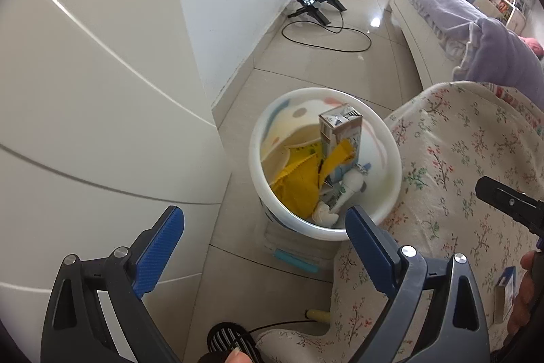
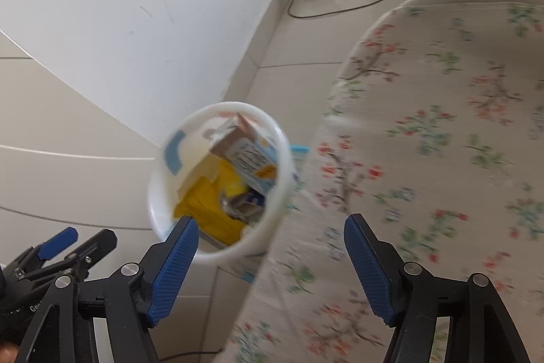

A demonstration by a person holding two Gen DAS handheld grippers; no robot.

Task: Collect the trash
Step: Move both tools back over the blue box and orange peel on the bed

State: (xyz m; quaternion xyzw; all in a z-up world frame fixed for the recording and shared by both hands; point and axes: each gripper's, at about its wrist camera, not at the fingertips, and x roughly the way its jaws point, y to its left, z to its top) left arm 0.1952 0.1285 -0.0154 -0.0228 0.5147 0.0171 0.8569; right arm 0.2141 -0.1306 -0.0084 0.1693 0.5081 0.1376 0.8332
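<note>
We angle both grippers steeply down over the white bin (image 1: 272, 125) on the floor: left gripper (image 1: 265, 223) and right gripper (image 2: 272, 233) gape wide, empty; carton (image 1: 340, 131) sits inside.

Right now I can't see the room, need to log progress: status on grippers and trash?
Left gripper open, empty. Right gripper open, empty. Carton and yellow wrapper in bin. Nothing blocking.
</note>
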